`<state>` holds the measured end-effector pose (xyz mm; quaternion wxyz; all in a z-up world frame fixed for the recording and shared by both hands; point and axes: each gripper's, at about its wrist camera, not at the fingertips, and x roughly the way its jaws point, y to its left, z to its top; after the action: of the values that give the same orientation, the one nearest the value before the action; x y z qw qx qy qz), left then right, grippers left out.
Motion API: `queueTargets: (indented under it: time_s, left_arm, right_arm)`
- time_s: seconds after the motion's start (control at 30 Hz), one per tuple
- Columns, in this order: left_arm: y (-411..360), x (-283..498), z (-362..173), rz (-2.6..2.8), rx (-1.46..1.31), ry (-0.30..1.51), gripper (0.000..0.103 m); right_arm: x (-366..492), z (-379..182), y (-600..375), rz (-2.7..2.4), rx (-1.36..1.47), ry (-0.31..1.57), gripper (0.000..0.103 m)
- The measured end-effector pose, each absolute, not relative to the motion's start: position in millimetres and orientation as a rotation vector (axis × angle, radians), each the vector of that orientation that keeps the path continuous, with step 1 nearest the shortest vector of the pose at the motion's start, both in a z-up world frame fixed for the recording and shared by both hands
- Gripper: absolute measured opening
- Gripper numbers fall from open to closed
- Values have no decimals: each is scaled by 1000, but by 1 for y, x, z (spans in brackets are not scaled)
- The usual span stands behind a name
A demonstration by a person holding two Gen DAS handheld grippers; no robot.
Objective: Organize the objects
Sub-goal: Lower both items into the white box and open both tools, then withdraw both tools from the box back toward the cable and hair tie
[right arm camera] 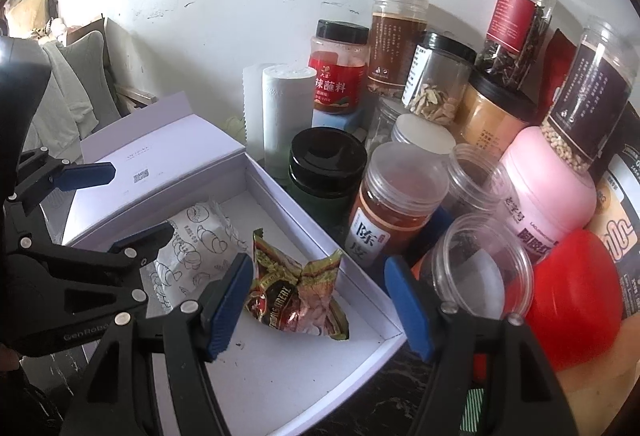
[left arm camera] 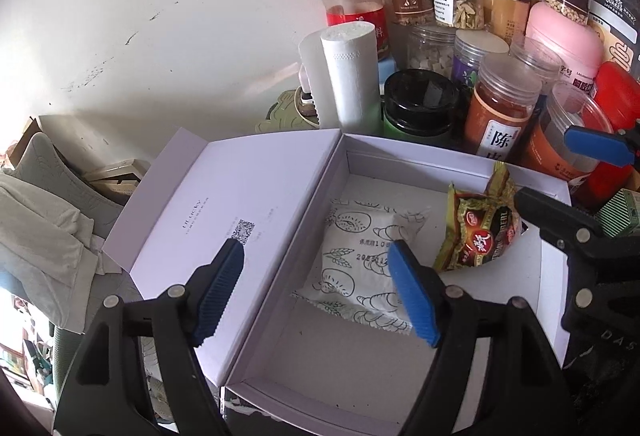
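Note:
A white box [left arm camera: 360, 388] [right arm camera: 384, 320] lies open, its lid [left arm camera: 224, 203] [right arm camera: 168, 155] folded out to the left. Inside lie a white snack packet with line drawings [left arm camera: 360, 248] [right arm camera: 196, 236] and a green-and-red foil snack packet [left arm camera: 480, 232] [right arm camera: 296, 296]. My left gripper [left arm camera: 316, 288] [right arm camera: 116, 203] is open and empty, hovering over the box's left wall above the white packet. My right gripper [right arm camera: 316, 300] [left arm camera: 556, 171] is open and empty, over the box's right end, just above the foil packet.
Many jars crowd behind and right of the box: a black-lidded green jar [left arm camera: 416, 103] [right arm camera: 324, 163], an orange-filled jar [left arm camera: 500, 107] [right arm camera: 392, 195], a pink tub [right arm camera: 548, 179], a red container [right arm camera: 568, 296]. A white paper roll [left arm camera: 352, 71] [right arm camera: 280, 103] stands by the wall. Cloth-covered clutter [left arm camera: 44, 220] lies left.

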<state>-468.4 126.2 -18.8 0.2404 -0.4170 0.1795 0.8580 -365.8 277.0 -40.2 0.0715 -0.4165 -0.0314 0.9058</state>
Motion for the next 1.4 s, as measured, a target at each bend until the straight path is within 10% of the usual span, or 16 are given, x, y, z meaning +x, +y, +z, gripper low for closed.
queueTargets:
  time_s: [1.4]
  left_arm:
    - [22,-297,154,2515,-978,335,75]
  right_arm:
    - [-205,102,230,2824,-1007,-221,69]
